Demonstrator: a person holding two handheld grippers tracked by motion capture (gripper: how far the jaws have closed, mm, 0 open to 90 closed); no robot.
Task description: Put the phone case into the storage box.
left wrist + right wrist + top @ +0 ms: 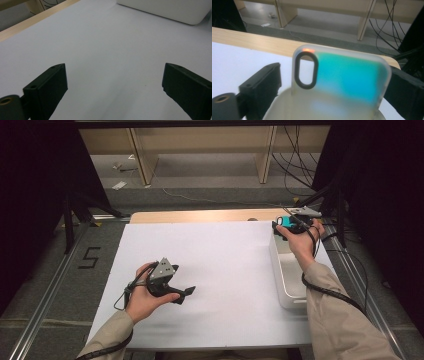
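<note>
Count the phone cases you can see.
1. The phone case, teal with a frosted rim, stands between the right gripper's jaws, above the far end of the white bin at the table's right. The bin's inside is partly hidden, so more may lie there.

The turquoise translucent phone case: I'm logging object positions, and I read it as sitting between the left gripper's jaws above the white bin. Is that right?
Not quite: the turquoise translucent phone case sits between the right gripper's jaws, above the white bin, as the right gripper view shows. The left gripper's jaws stand open over bare table.

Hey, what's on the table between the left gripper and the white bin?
Nothing: in the high view, bare white table separates the left gripper from the white bin.
</note>
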